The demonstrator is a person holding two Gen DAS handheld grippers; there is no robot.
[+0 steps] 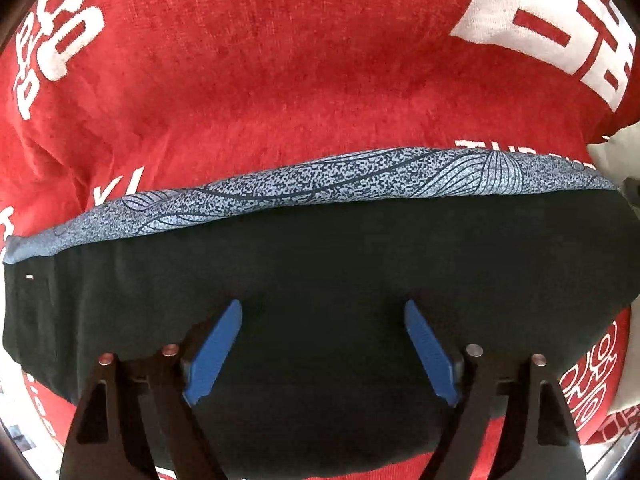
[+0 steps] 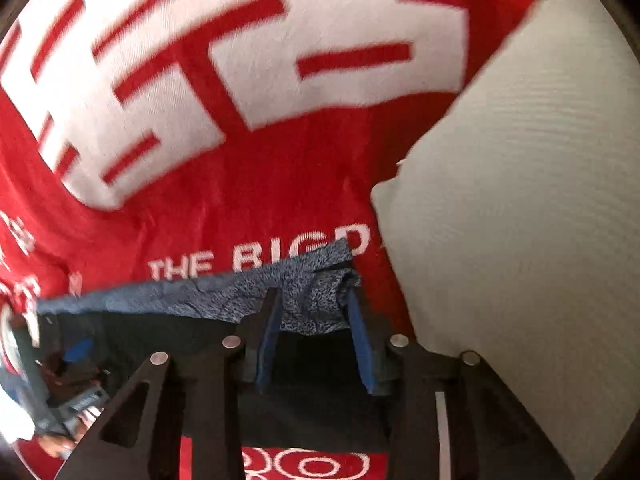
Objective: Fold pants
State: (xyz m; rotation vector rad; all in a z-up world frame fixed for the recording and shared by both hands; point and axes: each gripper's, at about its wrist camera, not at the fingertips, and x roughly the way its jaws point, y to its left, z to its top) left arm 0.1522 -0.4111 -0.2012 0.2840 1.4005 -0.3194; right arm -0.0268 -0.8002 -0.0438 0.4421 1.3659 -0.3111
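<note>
The pants [image 1: 320,264] are dark, almost black, with a blue-grey patterned band [image 1: 320,184] along the far edge. They lie folded flat on a red blanket. My left gripper [image 1: 322,312] is open, its blue fingers [image 1: 216,352] spread wide just above the dark cloth. In the right wrist view my right gripper [image 2: 314,300] is partly open at the pants' right end, with the bunched blue-grey band [image 2: 316,296] between its blue fingers [image 2: 362,344]. The dark cloth [image 2: 160,332] stretches away to the left.
A red blanket [image 1: 280,80] with white lettering covers the surface under the pants. A white ribbed pillow or cushion [image 2: 520,200] lies to the right, close to the right gripper. The left gripper's body and a hand [image 2: 60,400] show at the lower left of the right wrist view.
</note>
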